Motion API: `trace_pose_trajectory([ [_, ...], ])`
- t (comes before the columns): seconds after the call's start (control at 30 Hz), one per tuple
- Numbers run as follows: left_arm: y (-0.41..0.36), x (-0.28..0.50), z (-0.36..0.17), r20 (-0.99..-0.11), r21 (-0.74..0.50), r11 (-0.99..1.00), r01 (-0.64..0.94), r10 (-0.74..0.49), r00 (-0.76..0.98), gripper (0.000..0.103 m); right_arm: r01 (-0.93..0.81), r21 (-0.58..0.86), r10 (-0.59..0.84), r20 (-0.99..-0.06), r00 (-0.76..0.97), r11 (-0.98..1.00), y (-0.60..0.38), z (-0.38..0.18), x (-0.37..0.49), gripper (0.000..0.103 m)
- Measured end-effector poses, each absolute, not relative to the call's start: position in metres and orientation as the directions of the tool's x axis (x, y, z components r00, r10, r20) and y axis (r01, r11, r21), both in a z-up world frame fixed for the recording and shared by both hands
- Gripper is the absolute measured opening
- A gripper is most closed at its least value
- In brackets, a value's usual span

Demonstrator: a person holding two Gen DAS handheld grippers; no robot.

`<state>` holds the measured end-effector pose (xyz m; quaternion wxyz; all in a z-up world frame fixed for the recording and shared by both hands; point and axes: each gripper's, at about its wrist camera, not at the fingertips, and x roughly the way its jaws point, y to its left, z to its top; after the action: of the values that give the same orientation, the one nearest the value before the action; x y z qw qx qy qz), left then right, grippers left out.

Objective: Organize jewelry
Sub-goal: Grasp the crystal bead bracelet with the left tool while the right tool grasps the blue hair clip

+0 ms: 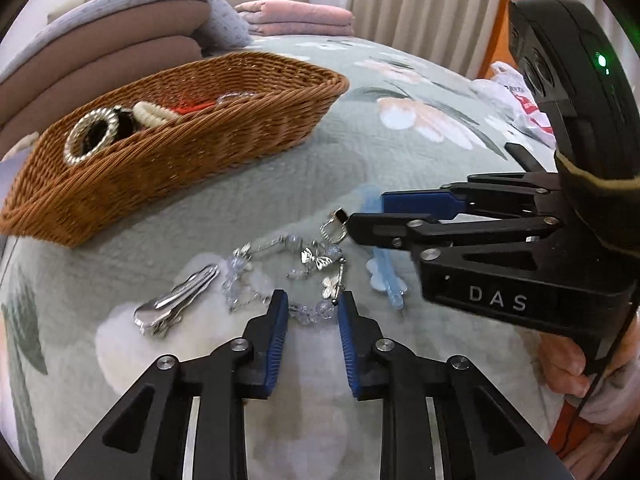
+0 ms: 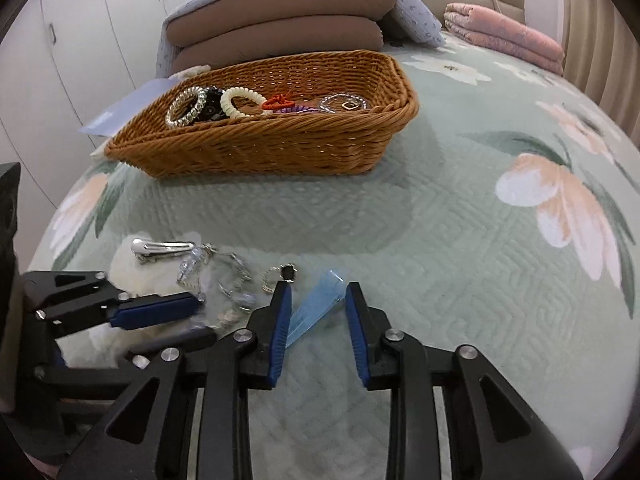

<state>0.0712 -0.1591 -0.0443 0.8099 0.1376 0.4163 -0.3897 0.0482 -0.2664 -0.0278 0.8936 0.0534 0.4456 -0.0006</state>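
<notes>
On the bed the beaded bracelet lies between the spread pads of our left hand-held gripper; it is light, limp, fragile, so we pinch the beads. Our right hand-held gripper, also spread, straddles the stiff blue clip

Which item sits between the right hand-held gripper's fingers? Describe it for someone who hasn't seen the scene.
On the green floral bedspread, nearer the cameras than the wicker basket, lies a small cluster of jewelry. The item is the translucent blue hair clip, rightmost in that cluster. Its neighbours are silver or clear; it alone is flat blue plastic.
</notes>
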Motion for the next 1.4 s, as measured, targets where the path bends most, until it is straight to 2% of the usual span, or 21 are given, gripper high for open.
trace_pose_trajectory([
  [0.23, -0.142, 0.058, -0.039, -0.788, -0.118, 0.641, 0.758, -0.525, 0.321, 0.021, 0.063, 0.103, 0.045, -0.801, 0.597, 0.993, -0.286, -0.029, 0.039, 0.03],
  [0.37, -0.148, 0.06, -0.041, -0.79, -0.108, 0.645, 0.757, -0.518, 0.329, 0.021, 0.057, 0.051, 0.007, -0.803, 0.596, 0.997, -0.278, -0.03, 0.043, 0.031],
  [0.5, -0.156, 0.061, -0.042, -0.794, -0.093, 0.649, 0.755, -0.507, 0.337, 0.026, 0.056, 0.021, -0.016, -0.805, 0.593, 0.998, -0.272, -0.03, 0.047, 0.031],
  [0.73, -0.163, 0.058, -0.042, -0.793, -0.067, 0.65, 0.757, -0.494, 0.355, 0.03, 0.052, 0.09, 0.041, -0.8, 0.599, 0.995, -0.283, -0.031, 0.046, 0.031],
  [0.87, -0.161, 0.058, -0.039, -0.787, -0.039, 0.659, 0.751, -0.483, 0.383, 0.037, 0.049, 0.102, 0.052, -0.797, 0.602, 0.994, -0.285, -0.031, 0.046, 0.031],
  [1.17, -0.173, 0.056, -0.041, -0.792, 0.033, 0.642, 0.766, -0.45, 0.412, 0.037, 0.043, 0.083, 0.041, -0.796, 0.604, 0.996, -0.281, -0.032, 0.048, 0.031],
  [1.23, -0.17, 0.059, -0.041, -0.795, -0.001, 0.642, 0.767, -0.465, 0.389, 0.029, 0.028, 0.073, 0.041, -0.795, 0.605, 0.997, -0.276, -0.032, 0.047, 0.023],
  [1.3, -0.167, 0.057, -0.041, -0.792, -0.003, 0.642, 0.766, -0.469, 0.39, 0.013, 0.016, 0.061, 0.039, -0.791, 0.61, 0.998, -0.272, -0.031, 0.045, 0.015],
  [1.33, -0.166, 0.053, -0.041, -0.788, 0.004, 0.642, 0.766, -0.47, 0.398, 0.008, 0.005, 0.062, 0.046, -0.789, 0.613, 0.998, -0.27, -0.03, 0.043, 0.015],
  [1.4, -0.163, 0.048, -0.039, -0.78, 0.008, 0.645, 0.764, -0.474, 0.408, 0.009, -0.018, 0.074, 0.069, -0.784, 0.617, 0.997, -0.268, -0.028, 0.04, 0.015],
])
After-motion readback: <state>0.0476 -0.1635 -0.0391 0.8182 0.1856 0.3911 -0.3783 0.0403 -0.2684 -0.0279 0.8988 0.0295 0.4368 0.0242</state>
